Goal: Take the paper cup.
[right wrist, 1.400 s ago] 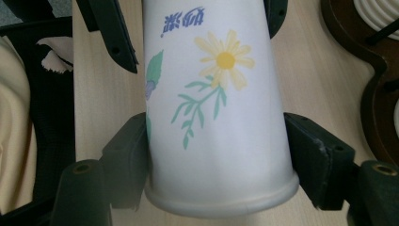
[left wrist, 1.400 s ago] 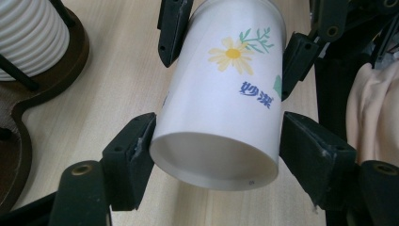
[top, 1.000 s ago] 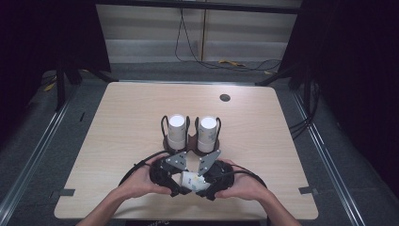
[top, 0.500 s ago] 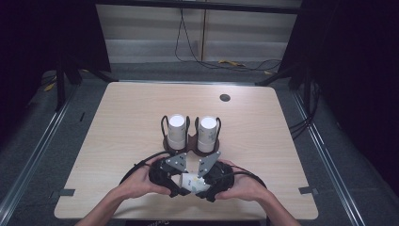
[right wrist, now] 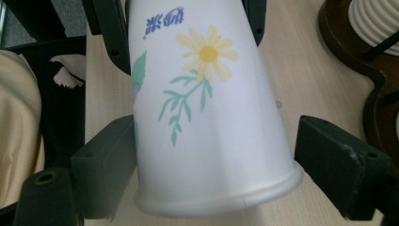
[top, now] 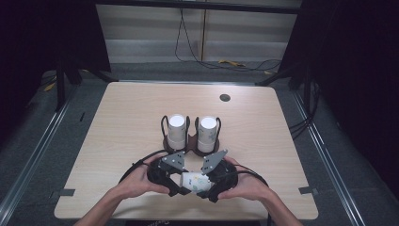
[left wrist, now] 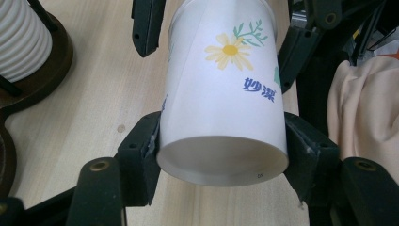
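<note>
1. My left gripper (top: 181, 181) has just been closing, and its black jaws now press both sides of the white paper cup printed with a yellow daisy (top: 195, 180), near the cup's flat base.
2. My right gripper (top: 207, 181) has just been opening at the cup's rolled-rim end; one jaw lies against the cup wall and the other stands clear of it (so it has no hold on the cup).
3. Against the earlier high view, both hands sit in the same place and the cup lies in the same place between them, just on my side of the dark wooden two-ring cup holder (top: 192, 143).
4. The high view places the cup lying on its side just above the light wooden table (top: 117, 122), with two stacks of white ribbed cups (top: 177, 129) standing upright in the holder.
5. The left gripper view adds what the high view blurs: blue characters beside the daisy on the cup (left wrist: 223, 89), and both pads tight on it.
6. The right gripper view shows the cup (right wrist: 204, 108) with green stem and leaves, and the gap beside its rim.
</note>
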### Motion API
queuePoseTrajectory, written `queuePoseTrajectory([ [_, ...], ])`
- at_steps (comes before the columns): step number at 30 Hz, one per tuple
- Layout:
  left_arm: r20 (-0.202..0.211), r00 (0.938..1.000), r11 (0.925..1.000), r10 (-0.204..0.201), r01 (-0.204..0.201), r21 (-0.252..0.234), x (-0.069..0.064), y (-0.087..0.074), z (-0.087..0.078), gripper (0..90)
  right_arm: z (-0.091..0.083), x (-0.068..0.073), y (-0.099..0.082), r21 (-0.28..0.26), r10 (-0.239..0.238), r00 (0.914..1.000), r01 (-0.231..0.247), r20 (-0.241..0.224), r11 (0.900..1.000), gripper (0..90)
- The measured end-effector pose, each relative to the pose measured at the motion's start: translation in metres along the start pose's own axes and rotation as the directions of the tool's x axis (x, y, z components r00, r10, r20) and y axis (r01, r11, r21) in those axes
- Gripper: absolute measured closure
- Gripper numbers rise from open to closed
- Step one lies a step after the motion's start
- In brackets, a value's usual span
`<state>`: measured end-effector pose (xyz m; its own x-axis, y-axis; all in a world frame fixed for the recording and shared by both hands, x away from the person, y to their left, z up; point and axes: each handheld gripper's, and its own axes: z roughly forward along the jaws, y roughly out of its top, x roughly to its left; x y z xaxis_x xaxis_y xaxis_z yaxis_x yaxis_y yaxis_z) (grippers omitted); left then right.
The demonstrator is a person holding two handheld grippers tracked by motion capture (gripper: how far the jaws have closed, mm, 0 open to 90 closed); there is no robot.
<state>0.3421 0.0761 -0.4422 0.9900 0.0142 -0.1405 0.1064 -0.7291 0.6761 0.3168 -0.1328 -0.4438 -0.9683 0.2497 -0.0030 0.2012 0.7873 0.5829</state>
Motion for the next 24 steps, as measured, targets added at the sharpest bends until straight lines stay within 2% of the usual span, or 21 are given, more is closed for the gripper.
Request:
queuePoseTrajectory([
  [3, -0.001, 1.0, 1.0, 0.01, -0.01, 0.001, 0.001, 0.0, -0.001, 36.6, -0.002, 0.0, -0.005, -0.023, 0.005, 1.0, -0.005, 0.007, 0.9997, 14.8],
  [8, 0.0, 1.0, 0.9996, 0.008, -0.008, -0.028, 0.001, -0.001, -0.001, 36.6, -0.004, 0.001, -0.014, -0.041, 0.031, 0.9993, -0.03, 0.019, 0.9987, 14.9],
  [11, -0.002, 1.0, 0.9988, 0.002, -0.002, -0.049, 0.002, -0.001, -0.003, 36.6, -0.01, 0.001, -0.02, -0.079, 0.053, 0.9981, -0.05, 0.032, 0.9956, 14.8],
  [14, -0.002, 0.9999, 0.9977, -0.012, 0.012, -0.066, 0.002, -0.002, -0.005, 36.6, -0.017, 0.002, -0.024, -0.122, 0.069, 0.9967, -0.064, 0.042, 0.9905, 14.5],
  [15, -0.008, 0.9999, 0.9983, -0.007, 0.006, -0.057, 0.003, -0.001, -0.006, 36.6, -0.02, 0.002, -0.025, -0.135, 0.079, 0.9953, -0.071, 0.055, 0.9883, 14.5],
  [16, -0.004, 0.9998, 0.9962, -0.021, 0.021, -0.084, 0.003, -0.003, -0.005, 36.6, -0.021, 0.003, -0.026, -0.146, 0.087, 0.9942, -0.077, 0.063, 0.9864, 14.5],
  [18, -0.01, 0.9996, 0.9963, -0.028, 0.027, -0.081, 0.004, -0.003, -0.007, 36.6, -0.024, 0.003, -0.028, -0.162, 0.103, 0.9913, -0.088, 0.083, 0.9829, 14.5],
  [19, -0.009, 0.9995, 0.9951, -0.03, 0.029, -0.094, 0.004, -0.004, -0.006, 36.6, -0.025, 0.003, -0.031, -0.175, 0.117, 0.9891, -0.1, 0.09, 0.9795, 14.5],
  [24, -0.019, 0.9988, 0.9898, -0.046, 0.043, -0.136, 0.004, -0.005, -0.01, 36.6, -0.029, -0.001, -0.036, -0.23, 0.158, 0.9845, -0.136, 0.077, 0.9637, 14.1],
])
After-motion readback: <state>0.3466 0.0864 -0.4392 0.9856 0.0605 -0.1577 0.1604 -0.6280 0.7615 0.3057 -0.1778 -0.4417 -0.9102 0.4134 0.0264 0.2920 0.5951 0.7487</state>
